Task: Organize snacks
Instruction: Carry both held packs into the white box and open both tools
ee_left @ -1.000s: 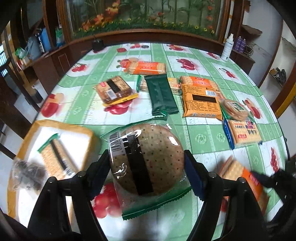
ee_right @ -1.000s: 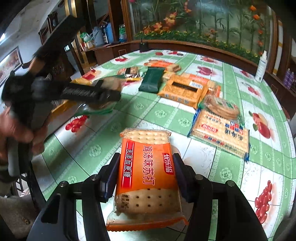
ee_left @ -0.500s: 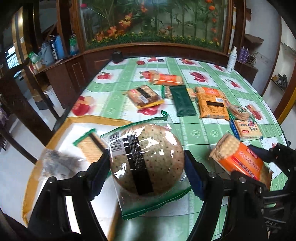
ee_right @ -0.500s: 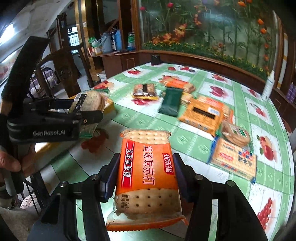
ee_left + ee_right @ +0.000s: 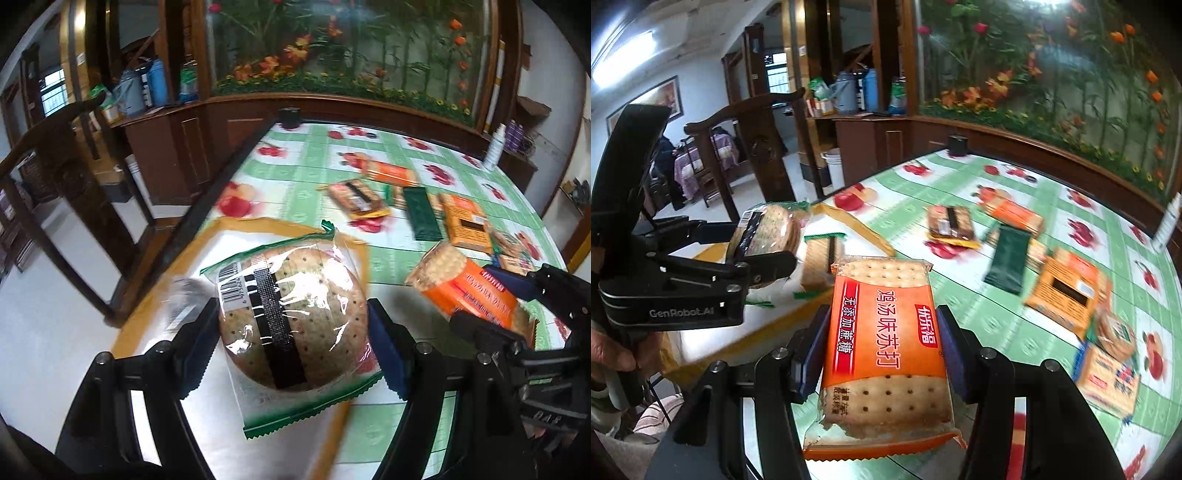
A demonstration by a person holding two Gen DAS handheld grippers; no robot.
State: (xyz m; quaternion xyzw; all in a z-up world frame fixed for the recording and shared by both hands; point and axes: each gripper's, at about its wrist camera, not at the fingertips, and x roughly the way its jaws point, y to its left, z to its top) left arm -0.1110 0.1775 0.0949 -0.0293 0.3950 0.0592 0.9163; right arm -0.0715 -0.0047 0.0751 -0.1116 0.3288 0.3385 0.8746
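The left gripper [image 5: 291,332] pinches a round cracker pack [image 5: 291,321] between its pads, above the tray [image 5: 236,225]. The right gripper [image 5: 879,354] clamps an orange cracker pack [image 5: 886,343] lengthwise. Beyond, other snacks [image 5: 1008,258] lie on the table [image 5: 960,295].

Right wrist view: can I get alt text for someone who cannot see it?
The right tongs grip an orange pack of crackers above a green checked table. At left, the left tongs hold a round pack of biscuits over a tray; more snack packs lie beyond.
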